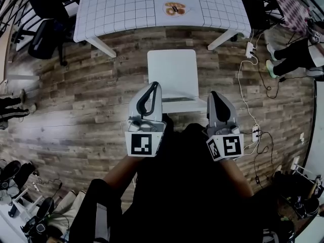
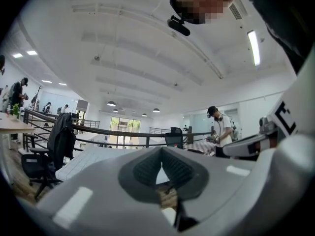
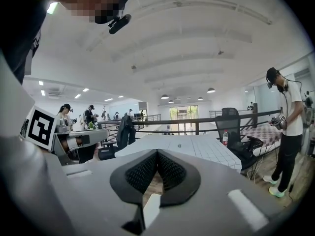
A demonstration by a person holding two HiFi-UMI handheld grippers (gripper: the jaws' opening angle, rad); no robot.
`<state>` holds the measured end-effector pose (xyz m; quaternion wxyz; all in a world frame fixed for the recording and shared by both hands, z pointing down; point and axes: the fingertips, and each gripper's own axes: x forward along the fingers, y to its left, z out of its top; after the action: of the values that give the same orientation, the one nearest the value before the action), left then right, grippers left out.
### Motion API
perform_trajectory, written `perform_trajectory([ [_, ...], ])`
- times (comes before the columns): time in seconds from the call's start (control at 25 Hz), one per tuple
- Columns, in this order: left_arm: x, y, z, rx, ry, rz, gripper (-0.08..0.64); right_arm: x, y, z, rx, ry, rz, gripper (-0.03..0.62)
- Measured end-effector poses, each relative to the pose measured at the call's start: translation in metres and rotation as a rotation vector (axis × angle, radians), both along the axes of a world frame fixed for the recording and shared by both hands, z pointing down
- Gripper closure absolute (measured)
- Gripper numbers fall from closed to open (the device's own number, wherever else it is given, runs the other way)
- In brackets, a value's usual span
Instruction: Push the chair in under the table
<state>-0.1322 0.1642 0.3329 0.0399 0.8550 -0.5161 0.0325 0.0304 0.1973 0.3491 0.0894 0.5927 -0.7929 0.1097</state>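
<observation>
The white chair (image 1: 172,75) stands clear of the desk (image 1: 126,9), its backrest (image 1: 179,105) toward the person; the left claw (image 1: 153,87) and right claw (image 1: 215,95) are both pinched tight on nothing, one near each end of that backrest, probably to serve as blunt pushers; whether they touch it is unclear

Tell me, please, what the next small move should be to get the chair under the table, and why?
Probably set both grippers against the chair's backrest and begin pushing forward. The chair stands pulled out, with bare floor between its seat and the table. The left gripper and right gripper flank the backrest, jaws shut, holding nothing; contact cannot be confirmed.
</observation>
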Motion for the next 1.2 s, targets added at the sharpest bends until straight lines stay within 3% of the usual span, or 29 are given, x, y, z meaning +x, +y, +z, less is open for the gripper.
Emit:
perform_trajectory([
  [0.32, 0.000, -0.010, 0.012, -0.037, 0.003, -0.013, 0.551, 0.005, -0.009, 0.009, -0.033, 0.008, -0.007, 0.594],
  [0.52, 0.014, -0.007, 0.040, -0.100, -0.057, 0.006, 0.551, 0.013, -0.015, 0.007, -0.023, 0.002, -0.052, 0.594],
  [0.84, 0.028, 0.002, 0.064, -0.168, -0.083, -0.005, 0.551, 0.015, -0.025, 0.016, -0.072, 0.005, -0.165, 0.592],
  [1.0, 0.047, 0.005, 0.079, -0.203, -0.140, 0.085, 0.551, 0.016, -0.023, 0.039, -0.159, 0.014, -0.242, 0.564],
  [1.2, 0.062, 0.011, 0.125, -0.340, -0.189, 0.217, 0.551, 0.011, -0.015, 0.067, -0.249, 0.047, -0.320, 0.541],
])
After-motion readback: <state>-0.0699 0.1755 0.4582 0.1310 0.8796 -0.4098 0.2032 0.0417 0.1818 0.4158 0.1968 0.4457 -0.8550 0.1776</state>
